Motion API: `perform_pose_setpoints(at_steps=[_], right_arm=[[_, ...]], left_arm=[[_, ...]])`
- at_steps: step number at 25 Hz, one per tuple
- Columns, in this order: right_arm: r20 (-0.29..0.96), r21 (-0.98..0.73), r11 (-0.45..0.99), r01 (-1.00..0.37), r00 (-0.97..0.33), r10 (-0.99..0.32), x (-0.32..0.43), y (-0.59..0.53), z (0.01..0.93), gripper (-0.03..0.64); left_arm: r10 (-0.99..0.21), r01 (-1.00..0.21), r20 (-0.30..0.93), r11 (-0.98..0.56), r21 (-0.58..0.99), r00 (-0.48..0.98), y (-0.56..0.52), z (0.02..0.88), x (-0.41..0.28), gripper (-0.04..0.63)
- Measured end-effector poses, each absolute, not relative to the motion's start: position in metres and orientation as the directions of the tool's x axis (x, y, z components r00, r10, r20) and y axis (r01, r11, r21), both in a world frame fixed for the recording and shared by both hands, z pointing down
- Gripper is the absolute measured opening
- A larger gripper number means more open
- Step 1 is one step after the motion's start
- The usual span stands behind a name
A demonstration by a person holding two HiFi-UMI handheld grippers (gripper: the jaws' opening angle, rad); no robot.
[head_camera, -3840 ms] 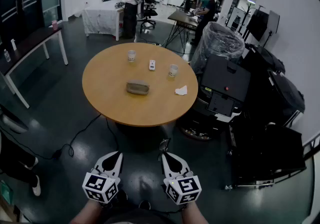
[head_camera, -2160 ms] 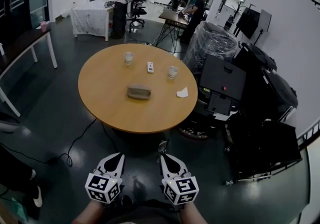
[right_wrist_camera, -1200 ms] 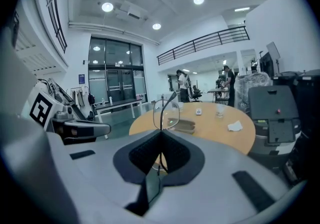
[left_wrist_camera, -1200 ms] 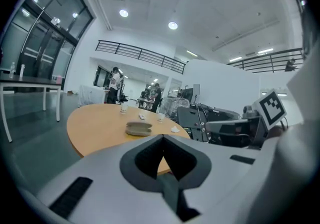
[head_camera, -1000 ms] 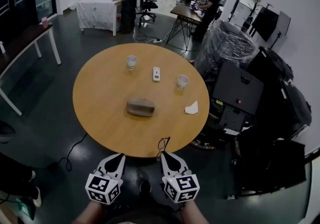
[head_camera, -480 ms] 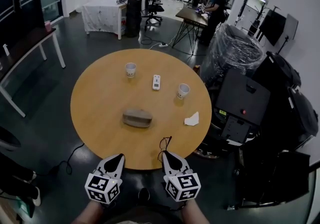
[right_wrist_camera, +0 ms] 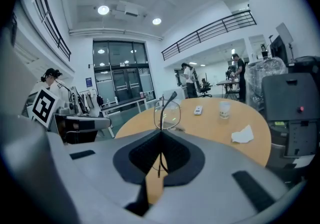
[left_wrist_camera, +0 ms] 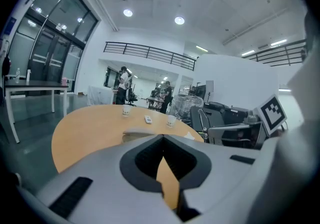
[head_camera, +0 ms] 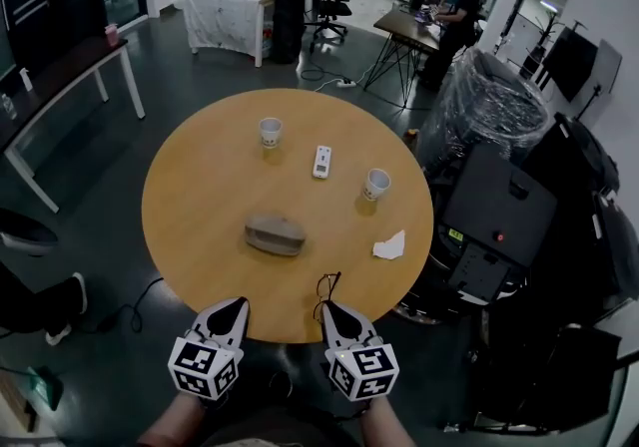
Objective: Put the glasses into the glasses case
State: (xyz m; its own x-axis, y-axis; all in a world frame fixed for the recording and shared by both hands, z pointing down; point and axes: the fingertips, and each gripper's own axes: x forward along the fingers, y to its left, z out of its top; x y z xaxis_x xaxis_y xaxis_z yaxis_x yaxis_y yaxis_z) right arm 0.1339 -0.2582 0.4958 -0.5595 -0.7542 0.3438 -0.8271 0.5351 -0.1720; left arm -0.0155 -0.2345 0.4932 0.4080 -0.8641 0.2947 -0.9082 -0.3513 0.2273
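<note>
Right gripper pinched on glasses, frame partly hidden; left gripper pressed together; glasses case well apart.

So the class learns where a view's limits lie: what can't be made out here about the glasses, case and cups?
Glasses case: its opening seam is too small in the head view; in the left gripper view the left gripper's body covers its lower part.
Glasses: lower frame hidden between the right gripper's shut jaws.
Left cup, right cup: contents too small, head view.
</note>
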Motion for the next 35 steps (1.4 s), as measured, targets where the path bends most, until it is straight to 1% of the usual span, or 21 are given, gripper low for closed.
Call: perform_pose_setpoints(at_steps=[10,18,22,27,32,35], right_arm=[[0.393,-0.180,0.540,-0.823,-0.563,-0.727,0.124,-0.277,0.513,-0.011],[0.448,-0.109,0.543,-0.833,-0.529,-0.721,0.110,-0.318,0.521,-0.011],[0.504,-0.019,0.593,-0.805,-0.520,-0.690,0.093,-0.333,0.533,-0.011],[0.566,0.009,0.635,-0.773,-0.519,-0.640,0.074,-0.345,0.550,-0.011],[0.684,0.133,0.715,-0.686,-0.459,-0.567,0.056,-0.347,0.574,-0.011],[0.751,0.161,0.754,-0.637,-0.417,-0.512,0.048,-0.348,0.589,-0.011]], left_arm=[[-0.854,-0.915,0.341,-0.326,0.237,0.392,-0.257,0.511,-0.028,0.006],[-0.830,-0.906,0.373,-0.342,0.248,0.415,-0.306,0.529,-0.040,0.006],[-0.814,-0.906,0.405,-0.336,0.257,0.416,-0.330,0.547,-0.050,0.006],[-0.791,-0.897,0.426,-0.355,0.264,0.439,-0.355,0.563,-0.060,0.006],[-0.758,-0.895,0.476,-0.382,0.229,0.446,-0.376,0.585,-0.067,0.006],[-0.739,-0.886,0.490,-0.406,0.226,0.463,-0.389,0.597,-0.067,0.006]])
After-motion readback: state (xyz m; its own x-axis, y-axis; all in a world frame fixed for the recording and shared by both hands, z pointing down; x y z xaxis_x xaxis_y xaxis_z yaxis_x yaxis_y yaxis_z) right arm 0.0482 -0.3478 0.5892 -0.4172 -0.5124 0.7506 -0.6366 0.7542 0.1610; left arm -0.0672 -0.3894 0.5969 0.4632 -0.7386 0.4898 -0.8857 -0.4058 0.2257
